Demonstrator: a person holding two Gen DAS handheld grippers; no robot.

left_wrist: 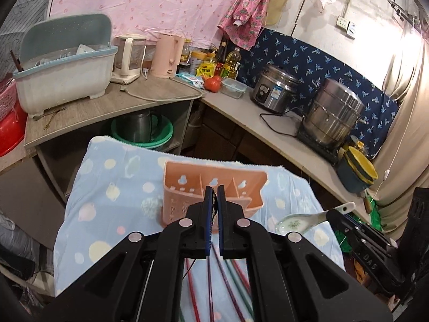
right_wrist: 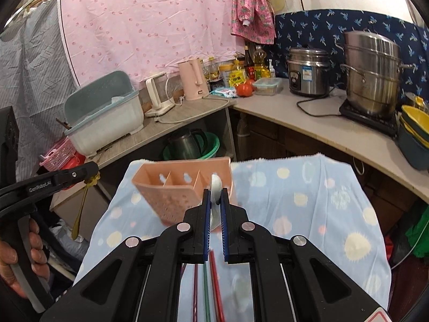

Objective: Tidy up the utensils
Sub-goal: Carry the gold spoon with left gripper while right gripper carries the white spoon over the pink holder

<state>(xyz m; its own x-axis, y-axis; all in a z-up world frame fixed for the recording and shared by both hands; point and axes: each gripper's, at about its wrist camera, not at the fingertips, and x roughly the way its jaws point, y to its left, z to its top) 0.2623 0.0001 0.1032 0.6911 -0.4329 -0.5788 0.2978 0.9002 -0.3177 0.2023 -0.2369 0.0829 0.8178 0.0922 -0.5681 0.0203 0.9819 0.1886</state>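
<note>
A: Now, both hand-held grippers loaded: left (left_wrist: 213, 189) pinching a brass spoon (right_wrist: 80, 209), right (right_wrist: 215, 193) pinching a white spoon (left_wrist: 300, 218).

B: Next, drop into the caddy (left_wrist: 211, 187) on the tabletop (left_wrist: 107, 187); chopsticks (right_wrist: 211, 281) lying below.

utensil holder (left_wrist: 211, 193) on cloth-covered table (left_wrist: 112, 187), chopsticks (left_wrist: 230, 289) before it
</note>
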